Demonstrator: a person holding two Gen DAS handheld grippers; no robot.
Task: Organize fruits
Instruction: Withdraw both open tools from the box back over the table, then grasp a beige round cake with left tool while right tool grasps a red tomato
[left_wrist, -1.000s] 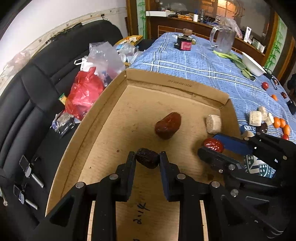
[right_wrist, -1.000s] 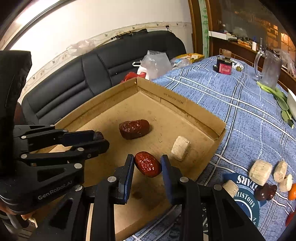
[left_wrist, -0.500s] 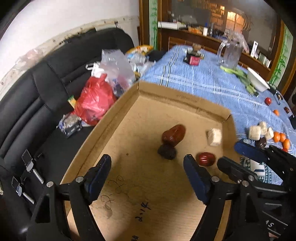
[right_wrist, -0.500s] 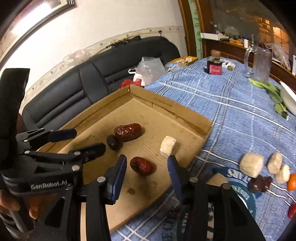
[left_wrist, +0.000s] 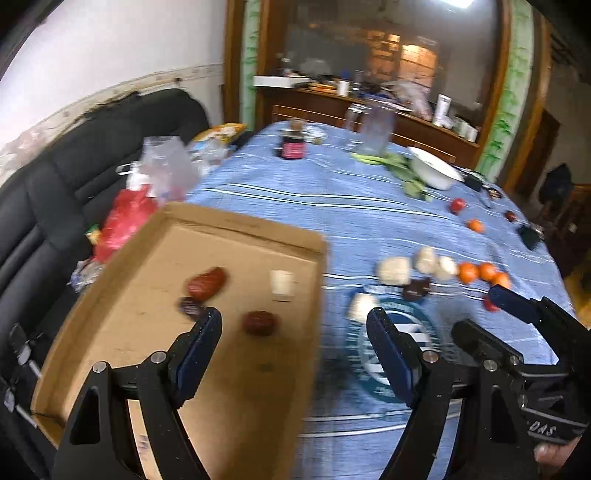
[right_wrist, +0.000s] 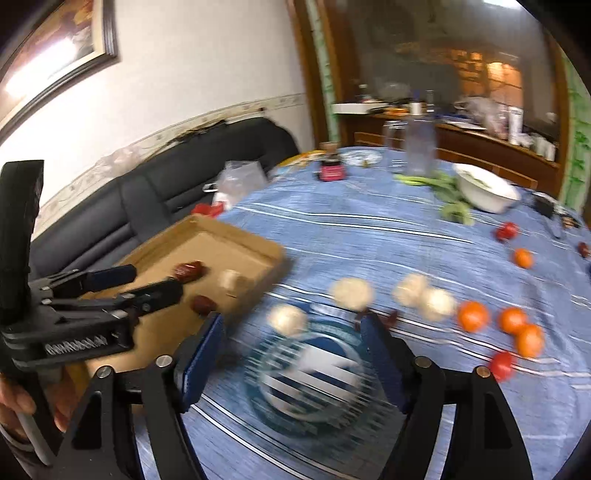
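Note:
A shallow cardboard tray (left_wrist: 236, 225) (right_wrist: 258, 243) holds a long red date (left_wrist: 207, 282) (right_wrist: 189, 270), a small dark date (left_wrist: 189, 306), a round red date (left_wrist: 259, 322) (right_wrist: 202, 304) and a pale chunk (left_wrist: 282, 282) (right_wrist: 229, 279). My left gripper (left_wrist: 295, 332) (right_wrist: 144, 282) is open and empty over the tray's right rim. My right gripper (right_wrist: 291, 338) (left_wrist: 491, 314) is open and empty over the blue cloth. On the cloth lie pale chunks (right_wrist: 351, 293), a dark date (left_wrist: 416, 289) partly hidden in the right wrist view, and small oranges (right_wrist: 472, 315) (left_wrist: 480, 272).
A blue striped cloth (left_wrist: 351, 206) covers the table. At the back stand a white bowl (left_wrist: 436, 171), greens (left_wrist: 399, 166), a clear jug (left_wrist: 373, 129) and a dark jar (left_wrist: 293, 146). A black sofa (left_wrist: 55, 192) with plastic bags (left_wrist: 125, 218) is on the left.
Both grippers opened and left their dates in the tray, then drew back and swung right toward the fruit on the cloth. The views are blurred by motion.

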